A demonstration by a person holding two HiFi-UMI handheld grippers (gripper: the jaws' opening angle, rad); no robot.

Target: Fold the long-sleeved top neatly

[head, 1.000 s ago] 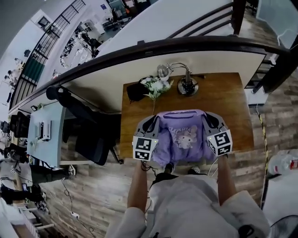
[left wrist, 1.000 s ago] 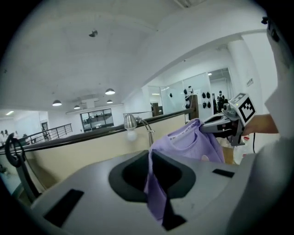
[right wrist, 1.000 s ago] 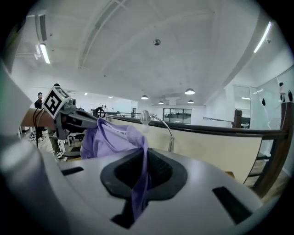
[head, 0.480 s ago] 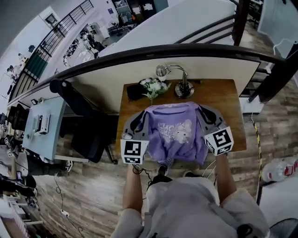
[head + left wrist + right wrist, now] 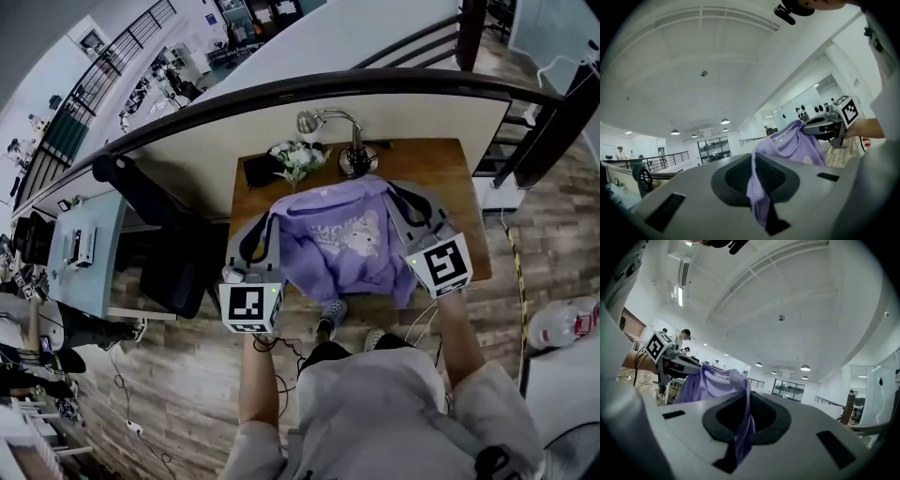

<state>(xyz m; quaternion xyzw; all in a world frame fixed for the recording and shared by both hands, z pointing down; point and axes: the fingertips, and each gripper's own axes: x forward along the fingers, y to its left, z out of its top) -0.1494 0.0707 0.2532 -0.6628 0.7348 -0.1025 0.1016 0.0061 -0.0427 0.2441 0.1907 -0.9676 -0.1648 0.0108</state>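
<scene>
Your left tool [image 5: 263,232] and right tool [image 5: 403,202] are each clamped tight on a shoulder of the top [image 5: 342,239]; you've raised it since a second ago; it hangs spread at frame centre above the table [image 5: 448,161], probably ready to lay flat.

The right gripper [image 5: 743,425] has its fingers [image 5: 766,420] pinched on a fold of the purple top [image 5: 710,383], which stretches left to the left gripper [image 5: 693,365].
</scene>
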